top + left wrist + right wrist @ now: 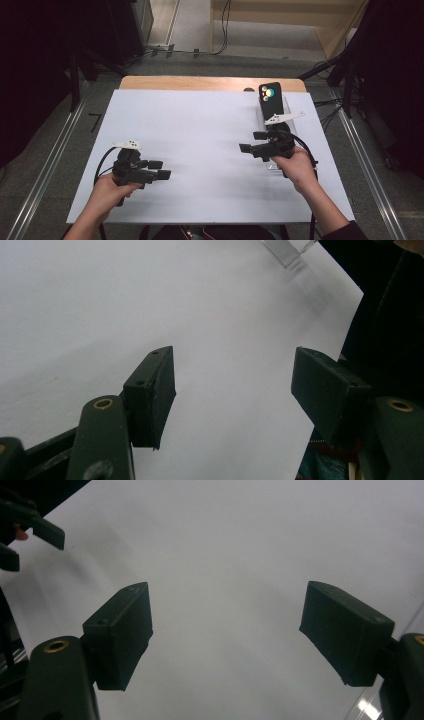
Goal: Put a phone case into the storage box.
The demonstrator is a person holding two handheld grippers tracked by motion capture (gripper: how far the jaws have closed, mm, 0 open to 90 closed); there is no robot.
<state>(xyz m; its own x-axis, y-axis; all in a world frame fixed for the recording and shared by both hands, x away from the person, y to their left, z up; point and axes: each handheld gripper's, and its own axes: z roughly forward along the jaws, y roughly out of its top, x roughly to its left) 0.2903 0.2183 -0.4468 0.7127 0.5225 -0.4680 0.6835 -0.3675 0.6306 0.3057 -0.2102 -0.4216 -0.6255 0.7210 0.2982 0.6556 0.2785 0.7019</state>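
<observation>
A black phone (270,96) stands upright in a clear stand (286,108) at the far right of the white sheet (200,125). My right gripper (252,141) hovers just in front of that stand, pointing left, its jaws apart with only bare sheet between them (225,630). My left gripper (160,169) sits low at the near left and points right. It is open too, with nothing between its pads (235,390). A corner of the clear stand (287,250) shows far off in the left gripper view. The left gripper's jaws (30,527) appear at the top left of the right gripper view.
The white sheet covers most of a wooden table (210,82), whose far edge stays bare. Dark stands and cables (330,107) flank the table on the floor. Metal rails (45,170) run along both sides.
</observation>
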